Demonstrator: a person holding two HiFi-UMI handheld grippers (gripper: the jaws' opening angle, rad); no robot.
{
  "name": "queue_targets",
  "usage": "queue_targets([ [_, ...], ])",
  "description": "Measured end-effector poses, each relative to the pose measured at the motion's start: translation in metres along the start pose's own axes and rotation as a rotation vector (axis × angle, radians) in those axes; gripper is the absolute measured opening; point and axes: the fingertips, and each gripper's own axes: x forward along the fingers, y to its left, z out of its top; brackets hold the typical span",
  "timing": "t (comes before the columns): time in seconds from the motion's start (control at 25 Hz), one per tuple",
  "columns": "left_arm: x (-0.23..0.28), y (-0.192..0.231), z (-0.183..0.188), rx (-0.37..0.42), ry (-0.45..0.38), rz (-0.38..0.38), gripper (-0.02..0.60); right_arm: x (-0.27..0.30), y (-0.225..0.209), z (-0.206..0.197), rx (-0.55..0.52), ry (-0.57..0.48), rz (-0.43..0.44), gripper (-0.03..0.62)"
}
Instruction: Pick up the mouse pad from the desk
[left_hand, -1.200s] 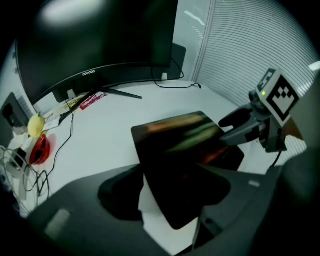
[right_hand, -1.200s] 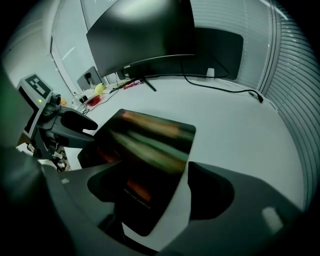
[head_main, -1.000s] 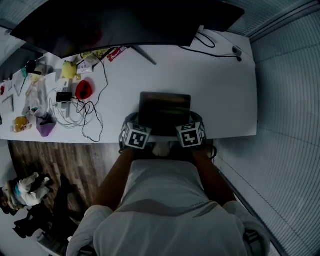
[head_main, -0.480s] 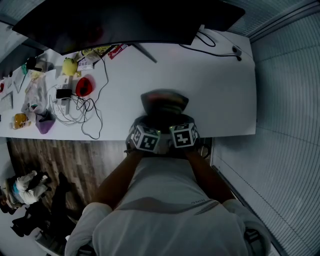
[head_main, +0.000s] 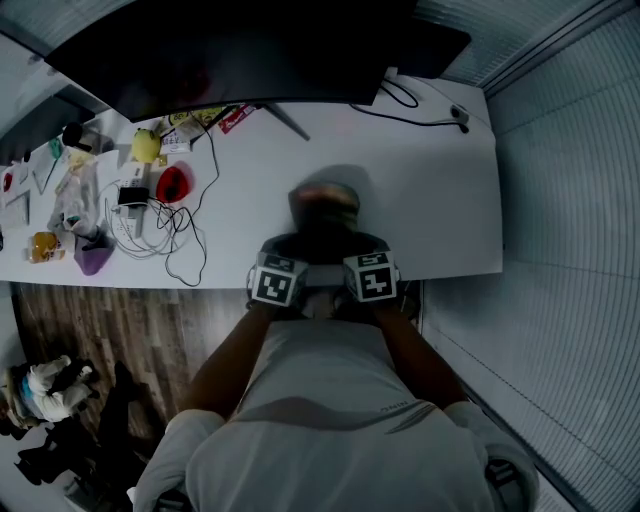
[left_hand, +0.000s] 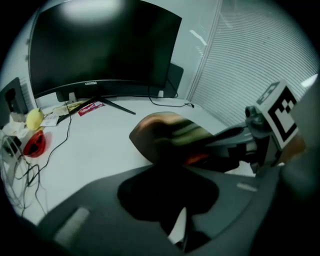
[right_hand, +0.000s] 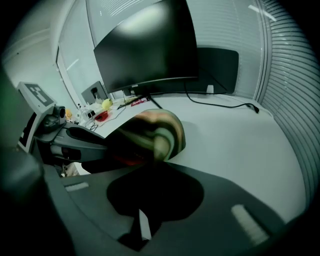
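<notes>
Black underneath, the mouse pad is pinched by its near edge in the closing jaws of the left gripper and right gripper. It bows upward ahead of them, apparently off the white table, though blur hides its far edge. Beyond stands the monitor.

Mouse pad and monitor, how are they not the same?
The pad curls up off the desk; the monitor stands upright on its stand. The pad is small; the monitor is far wider. The pad shows blurry brown and green stripes; the monitor's screen is all dark. Both are at the same white desk.
</notes>
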Motion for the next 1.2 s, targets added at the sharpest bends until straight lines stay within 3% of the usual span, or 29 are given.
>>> queue_targets([
  [0.64, -0.14, -0.026, 0.186, 0.035, -0.554, -0.011, 0.067, -0.153, 0.002, 0.184, -0.088, -0.541, 0.008, 0.04],
  [1.2, -0.26, -0.062, 0.264, 0.19, -0.854, 0.016, 0.066, -0.28, 0.042, 0.256, -0.21, -0.909, 0.017, 0.041],
])
